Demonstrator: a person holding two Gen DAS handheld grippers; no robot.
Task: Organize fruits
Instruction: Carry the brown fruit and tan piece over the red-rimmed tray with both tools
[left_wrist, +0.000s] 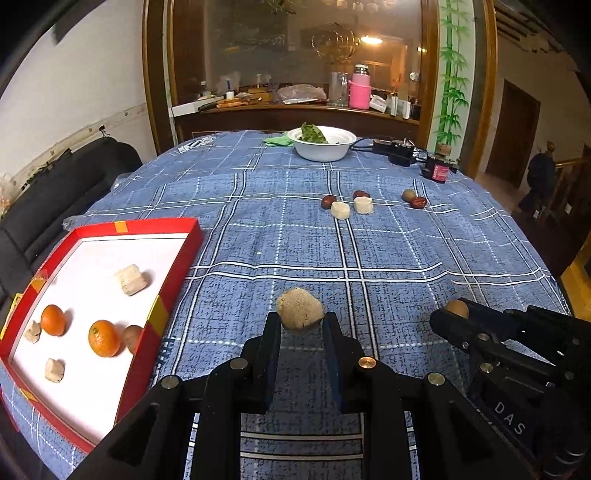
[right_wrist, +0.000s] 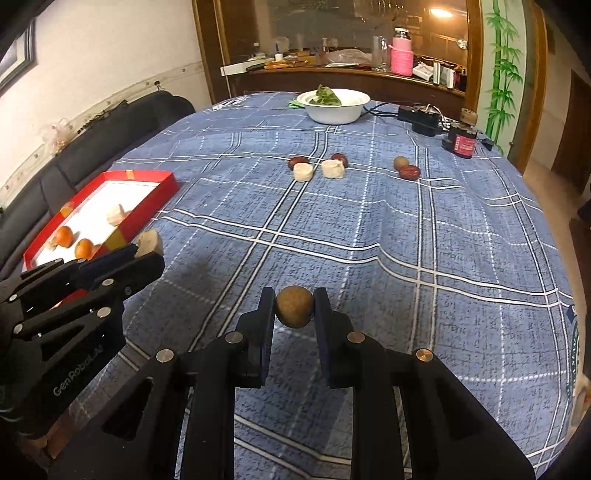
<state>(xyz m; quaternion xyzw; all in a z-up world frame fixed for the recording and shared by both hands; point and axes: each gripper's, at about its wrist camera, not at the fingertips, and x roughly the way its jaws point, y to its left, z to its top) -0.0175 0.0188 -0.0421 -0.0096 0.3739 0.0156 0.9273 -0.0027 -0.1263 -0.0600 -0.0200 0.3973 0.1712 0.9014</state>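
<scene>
My left gripper (left_wrist: 300, 322) is shut on a pale beige chunk (left_wrist: 300, 308), held above the blue checked cloth just right of the red tray (left_wrist: 162, 291); it also shows in the right wrist view (right_wrist: 147, 248). My right gripper (right_wrist: 294, 307) is shut on a round brown fruit (right_wrist: 294, 306), also above the cloth; in the left wrist view it shows at right (left_wrist: 456, 312). The tray holds two oranges (left_wrist: 104, 338), a brown fruit (left_wrist: 131, 338) and several beige chunks (left_wrist: 130, 279). Farther off lie two beige chunks (left_wrist: 340, 210), red dates (left_wrist: 418, 202) and a brown fruit (left_wrist: 408, 195).
A white bowl (left_wrist: 322, 149) with green leaves stands at the far side of the table. Black cables and a charger (left_wrist: 395, 151) and a red-labelled device (left_wrist: 437, 171) lie at the far right. A dark sofa (left_wrist: 55, 192) runs along the left.
</scene>
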